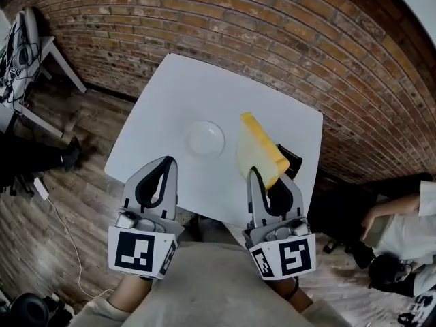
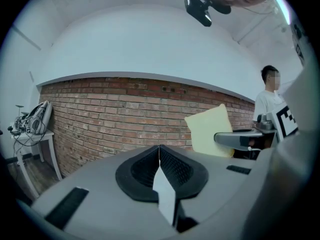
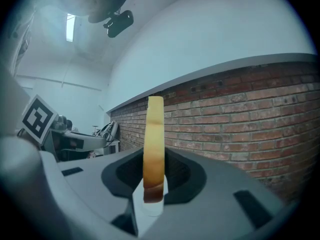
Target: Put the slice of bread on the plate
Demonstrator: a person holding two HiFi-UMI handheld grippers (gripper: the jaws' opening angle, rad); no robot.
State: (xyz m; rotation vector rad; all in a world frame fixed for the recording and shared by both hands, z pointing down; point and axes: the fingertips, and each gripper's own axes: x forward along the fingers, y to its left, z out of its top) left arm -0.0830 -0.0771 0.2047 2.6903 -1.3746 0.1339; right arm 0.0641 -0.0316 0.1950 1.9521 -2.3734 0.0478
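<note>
A side desk heaped with cables is standing at the far left against the brick wall. The left gripper is hovering over the near edge of the white table, close to its left corner. Its jaws are pressing together with nothing between them. The plate is sitting empty near the middle of the tabletop, a little toward the near edge and just ahead of the left gripper.

The bread is standing on edge in the air right of the plate, between the plate and the right edge. It is not touching the plate. The right gripper is pinching it by its lower end, jaws closing on both flat sides, while reaching in over the near edge beside the right corner. In the right gripper view the slice is rising straight up from the jaws, showing its browned crust.

A small black thing is lying by the right edge, partly hidden behind the bread; what it is cannot be told. A person is sitting on the wooden floor beyond the table at the far right.
</note>
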